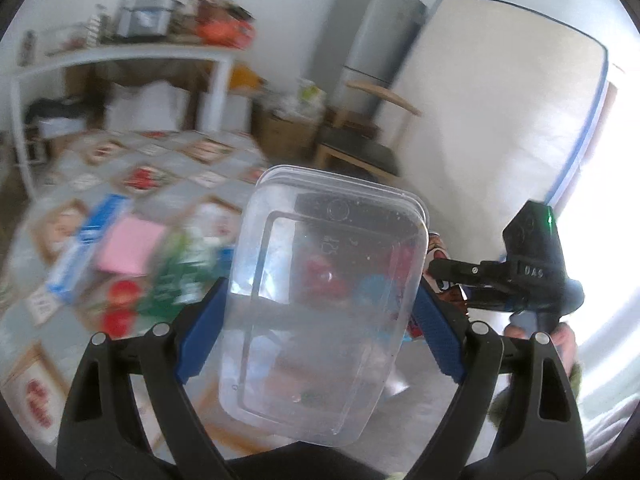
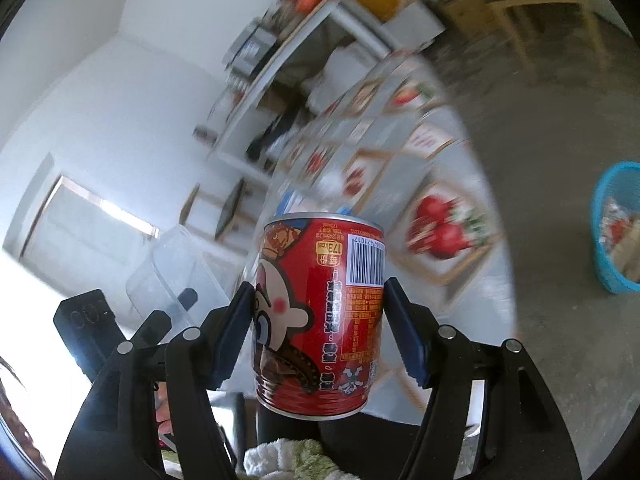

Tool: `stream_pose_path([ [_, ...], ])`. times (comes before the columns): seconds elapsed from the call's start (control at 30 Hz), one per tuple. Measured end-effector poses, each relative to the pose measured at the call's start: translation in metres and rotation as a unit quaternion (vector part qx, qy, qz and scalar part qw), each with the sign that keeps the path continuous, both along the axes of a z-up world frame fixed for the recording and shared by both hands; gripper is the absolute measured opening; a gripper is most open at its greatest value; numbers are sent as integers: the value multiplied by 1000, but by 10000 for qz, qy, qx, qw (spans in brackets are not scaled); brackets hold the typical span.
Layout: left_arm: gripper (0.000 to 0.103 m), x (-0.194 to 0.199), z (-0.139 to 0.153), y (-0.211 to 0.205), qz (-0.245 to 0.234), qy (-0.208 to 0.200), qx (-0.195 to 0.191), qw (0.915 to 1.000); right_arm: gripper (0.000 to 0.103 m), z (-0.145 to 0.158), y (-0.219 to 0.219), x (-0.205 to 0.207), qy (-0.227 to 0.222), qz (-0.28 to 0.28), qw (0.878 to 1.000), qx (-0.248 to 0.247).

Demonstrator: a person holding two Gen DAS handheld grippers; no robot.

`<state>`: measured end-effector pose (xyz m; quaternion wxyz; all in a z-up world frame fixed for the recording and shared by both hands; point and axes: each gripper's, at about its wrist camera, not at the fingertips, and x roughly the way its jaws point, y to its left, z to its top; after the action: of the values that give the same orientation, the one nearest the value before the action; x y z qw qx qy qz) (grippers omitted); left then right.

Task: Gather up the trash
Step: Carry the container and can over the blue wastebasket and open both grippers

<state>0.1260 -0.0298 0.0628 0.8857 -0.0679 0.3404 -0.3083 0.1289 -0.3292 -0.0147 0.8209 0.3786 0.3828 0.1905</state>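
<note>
The left hand-held gripper [image 1: 320, 300] clamps a clear plastic container [image 1: 324, 304]; the right hand-held gripper [image 2: 318, 328] grips a red can [image 2: 316, 312] — either could slip before reaching the blue basket [image 2: 616, 224].

The red can [image 2: 318, 312] carries most of the readable print, and it stands upside down in the right wrist view. Near its far rim a small yellow label reads "173 kcal". Beside that, to the right, a white barcode panel shows digits ending in "471017". Columns of Chinese print run down its side, too small to read. In the left wrist view, the black device [image 1: 534, 256] on the right bears the letters "DAS".
</note>
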Motion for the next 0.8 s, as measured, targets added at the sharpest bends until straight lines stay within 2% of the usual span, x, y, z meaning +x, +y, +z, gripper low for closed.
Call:
stream_pose_path([
  [0.17, 85, 35, -3, -77, -884, 537, -161, 9945, 64, -12, -81, -41, 147, -1193, 9927, -50],
  [0.33, 85, 66, -27, -168, -1511, 1202, 19, 9812, 64, -52, -146, -68, 576, -2037, 9772, 128],
  [0.47, 85, 90, -60, -239, -1705, 1731, 382, 9693, 64, -99, -189, -74, 1018, -2429, 9636, 451],
  [0.67, 85, 113, -103, -326, -1862, 2085, 968, 9552, 64, -142, -238, -54, 1338, -2791, 9481, 722],
  [0.73, 85, 118, -112, -351, -1870, 2171, 1033, 9525, 64, -150, -252, -40, 1379, -2908, 9443, 694],
  [0.8, 85, 127, -118, -373, -1887, 2273, 942, 9507, 65, -162, -270, -24, 1436, -3049, 9384, 758],
])
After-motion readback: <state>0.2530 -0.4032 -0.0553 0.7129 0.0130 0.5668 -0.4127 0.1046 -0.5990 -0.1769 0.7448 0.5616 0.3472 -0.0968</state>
